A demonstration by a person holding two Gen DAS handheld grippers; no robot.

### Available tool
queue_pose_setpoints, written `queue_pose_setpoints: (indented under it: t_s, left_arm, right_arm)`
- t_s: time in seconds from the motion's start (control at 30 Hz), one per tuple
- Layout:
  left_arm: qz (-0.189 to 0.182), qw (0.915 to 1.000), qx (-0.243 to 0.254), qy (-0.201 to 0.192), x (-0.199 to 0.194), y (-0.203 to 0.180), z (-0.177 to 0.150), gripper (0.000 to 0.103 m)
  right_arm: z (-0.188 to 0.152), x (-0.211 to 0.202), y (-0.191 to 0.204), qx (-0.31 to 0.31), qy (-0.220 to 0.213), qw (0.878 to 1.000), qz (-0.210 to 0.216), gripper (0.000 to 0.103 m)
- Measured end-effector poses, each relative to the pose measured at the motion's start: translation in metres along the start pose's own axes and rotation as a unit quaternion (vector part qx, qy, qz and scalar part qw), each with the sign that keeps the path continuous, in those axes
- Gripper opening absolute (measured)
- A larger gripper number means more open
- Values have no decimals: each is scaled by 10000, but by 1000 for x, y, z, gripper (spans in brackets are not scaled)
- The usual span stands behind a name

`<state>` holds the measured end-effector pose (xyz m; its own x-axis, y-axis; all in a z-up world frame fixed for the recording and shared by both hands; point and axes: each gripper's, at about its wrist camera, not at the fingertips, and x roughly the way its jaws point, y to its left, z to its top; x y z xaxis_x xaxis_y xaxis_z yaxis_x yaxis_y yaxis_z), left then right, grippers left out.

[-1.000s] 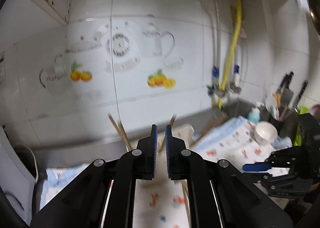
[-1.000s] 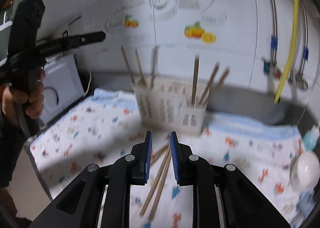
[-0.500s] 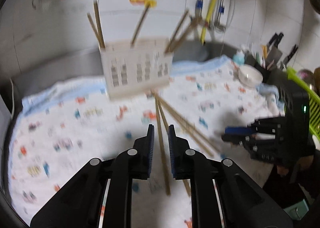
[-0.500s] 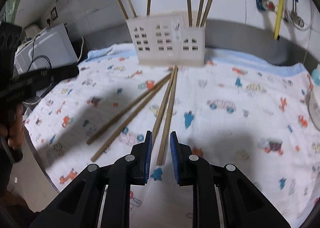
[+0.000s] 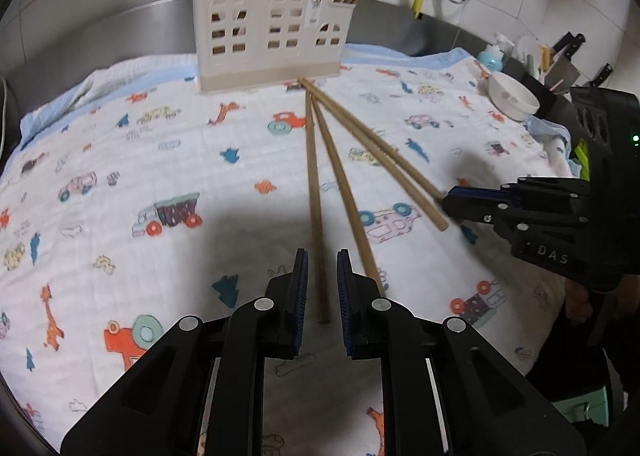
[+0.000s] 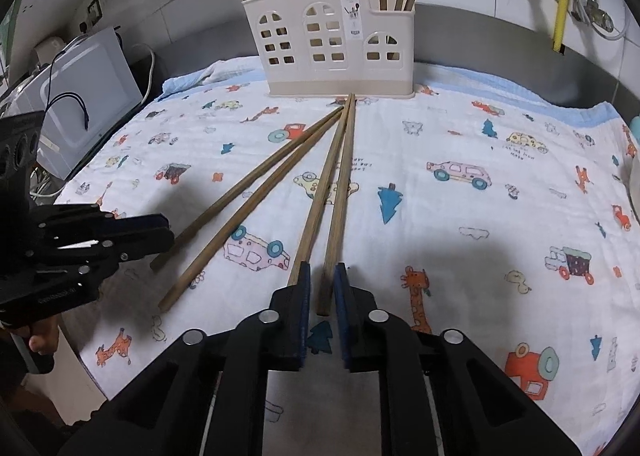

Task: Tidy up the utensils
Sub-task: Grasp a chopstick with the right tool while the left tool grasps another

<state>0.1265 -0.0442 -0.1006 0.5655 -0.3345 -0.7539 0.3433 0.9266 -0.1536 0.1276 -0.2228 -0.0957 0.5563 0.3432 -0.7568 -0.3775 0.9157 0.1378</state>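
Left wrist view showed four wooden chopsticks lying on a cloth with little cars and giraffes on it. Their far tips met just in front of the cream holder shaped like a house, which already had more sticks standing in it.

The left gripper was low over the cloth. Its jaws stood a little apart, one on each side of the near end of one stick. The pads did not look like they were pressing on it, so nothing was held yet.

Right wrist view showed the right gripper over its own stick. Its jaws were closing, with the stick's near end between them. A small gap still showed beside the stick, so it had no hold yet.

Things could have gone wrong from there. The sticks were thin and round, so one could have rolled away when a pad pushed it. A second stick lay just beside the right gripper's left finger, and it could have been bumped or pinched too. The jaws were close to the soft cloth and could have grabbed a fold of it. Holding only the very end could have let the long stick tip down. The two grippers were near each other and could have knocked together.
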Motion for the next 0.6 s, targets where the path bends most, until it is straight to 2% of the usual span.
queue_pose_setpoints:
  t_s: [0.43, 0.6]
  left_arm:
    - [1, 10000, -28, 66, 16, -3, 4, 14]
    - [23, 9999, 3, 110, 17, -4, 4, 11]
  right_arm:
    - [2, 7, -3, 131, 44, 9999, -8, 11]
    - [1, 8, -3, 142, 12, 9999, -53, 9]
